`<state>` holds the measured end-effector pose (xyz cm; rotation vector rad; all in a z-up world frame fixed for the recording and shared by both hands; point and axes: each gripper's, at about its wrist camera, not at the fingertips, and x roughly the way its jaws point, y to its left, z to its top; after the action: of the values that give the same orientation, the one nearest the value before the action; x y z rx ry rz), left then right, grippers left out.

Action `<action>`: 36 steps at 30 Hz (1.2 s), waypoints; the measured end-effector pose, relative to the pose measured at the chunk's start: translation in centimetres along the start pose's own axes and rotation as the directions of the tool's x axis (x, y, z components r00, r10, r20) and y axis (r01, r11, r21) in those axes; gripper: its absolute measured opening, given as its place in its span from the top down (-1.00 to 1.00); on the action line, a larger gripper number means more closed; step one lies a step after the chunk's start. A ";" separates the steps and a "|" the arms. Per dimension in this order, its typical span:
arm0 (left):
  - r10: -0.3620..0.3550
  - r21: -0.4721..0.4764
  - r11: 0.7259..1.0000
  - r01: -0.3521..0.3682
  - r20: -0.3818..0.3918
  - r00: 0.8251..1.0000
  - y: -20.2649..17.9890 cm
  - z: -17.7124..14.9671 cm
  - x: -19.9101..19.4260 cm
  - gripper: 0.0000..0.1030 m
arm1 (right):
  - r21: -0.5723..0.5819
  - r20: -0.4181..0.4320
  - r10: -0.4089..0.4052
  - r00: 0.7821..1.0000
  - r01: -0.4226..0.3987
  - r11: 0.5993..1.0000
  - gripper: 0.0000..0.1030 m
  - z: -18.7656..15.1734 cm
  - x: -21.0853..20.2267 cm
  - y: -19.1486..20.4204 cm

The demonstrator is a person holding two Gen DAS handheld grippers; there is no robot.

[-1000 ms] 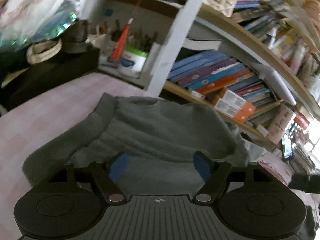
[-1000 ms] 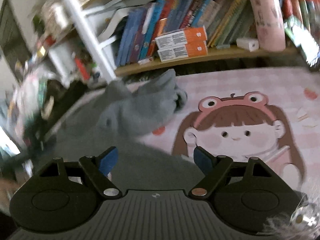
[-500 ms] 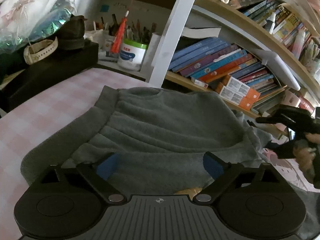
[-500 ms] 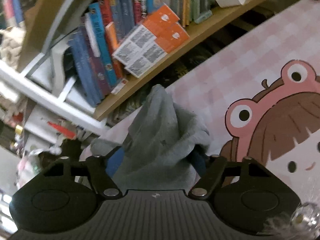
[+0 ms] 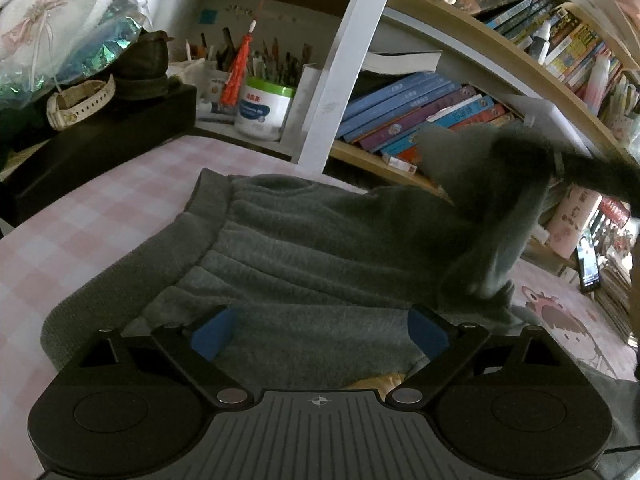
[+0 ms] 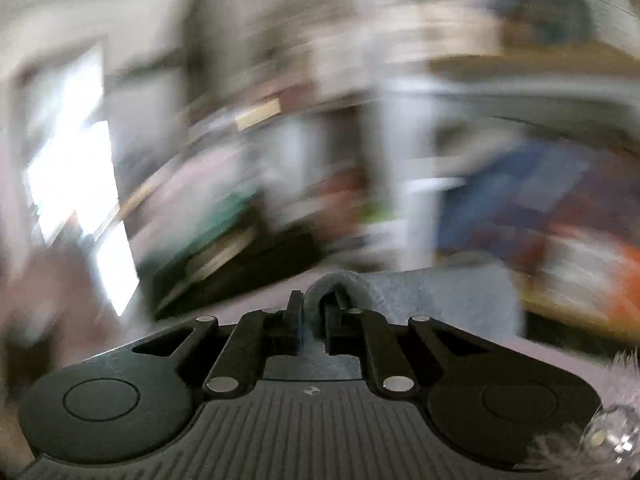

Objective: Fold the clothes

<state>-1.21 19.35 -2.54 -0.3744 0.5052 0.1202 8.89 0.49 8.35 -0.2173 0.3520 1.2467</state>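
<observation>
A grey sweater [image 5: 320, 248] lies spread on the pink checked cover [image 5: 100, 220], ribbed hem toward the left. My left gripper [image 5: 320, 332] hovers open over its near edge, blue pads wide apart with nothing pinched. The sweater's right part [image 5: 480, 176] is lifted off the cover and hangs from a dark blurred shape [image 5: 596, 178] at the upper right, my right gripper. In the heavily blurred right wrist view, my right gripper [image 6: 316, 316] has its jaws closing tight on a fold of the grey sweater [image 6: 440, 292], which bulges up between the fingers.
A bookshelf with rows of books [image 5: 420, 116] runs behind the cover, split by a white post [image 5: 340, 64]. A white jar [image 5: 262, 108] with pens and a black box [image 5: 100, 140] bearing a watch stand at the back left. A lit phone [image 5: 588, 260] sits far right.
My right gripper closed on the sweater's bunched right sleeve and swung fast, lifting it up and leftward. The left gripper kept its place; its jaws widened early on.
</observation>
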 end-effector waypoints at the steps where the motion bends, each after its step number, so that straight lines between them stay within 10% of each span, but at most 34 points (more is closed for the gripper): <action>1: 0.000 0.000 1.000 0.000 0.000 1.000 0.0 0.0 0.0 -0.87 | -0.039 -0.047 0.034 0.998 -0.036 0.999 0.68 -0.3 0.5 1.1; 5: 0.000 0.000 1.000 0.000 0.000 1.000 0.0 0.0 0.0 -0.87 | 0.069 -0.106 0.077 0.991 -0.070 0.995 -0.24 -2.0 0.2 0.8; 8: 0.001 0.001 1.000 -0.001 0.000 1.000 0.0 0.0 0.0 -0.87 | 0.280 -0.089 0.118 0.989 -0.089 0.956 -0.36 -3.0 -1.7 -1.5; 12: 0.006 0.008 1.000 -0.006 0.001 1.000 -0.1 0.1 -0.1 -0.88 | 0.528 -0.097 0.034 0.995 0.023 0.849 -0.38 -4.6 -4.5 -5.0; 17: 0.007 0.012 1.000 -0.007 -0.001 1.000 -0.2 0.1 0.0 -0.88 | 0.820 -0.089 -0.045 0.995 0.099 0.564 -0.30 -7.2 -5.0 -9.8; 28: -0.002 0.004 1.000 0.002 -0.007 1.000 0.0 0.2 0.1 -0.90 | 0.945 -0.139 -0.100 0.985 0.162 0.284 -0.06 -10.0 1.6 -13.7; 32: -0.009 -0.006 1.000 0.009 -0.008 1.000 0.2 0.2 0.0 -0.90 | 0.948 -0.145 -0.132 0.981 0.176 0.266 0.39 -10.2 2.6 -14.4; 36: -0.010 -0.006 1.000 0.010 -0.008 1.000 0.1 0.1 0.0 -0.90 | 0.861 -0.188 -0.225 0.956 0.270 0.431 0.59 -8.4 1.1 -14.2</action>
<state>-1.15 19.52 -2.50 -0.3830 0.5106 0.1110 21.47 -5.81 -0.29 0.6082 0.9392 0.6172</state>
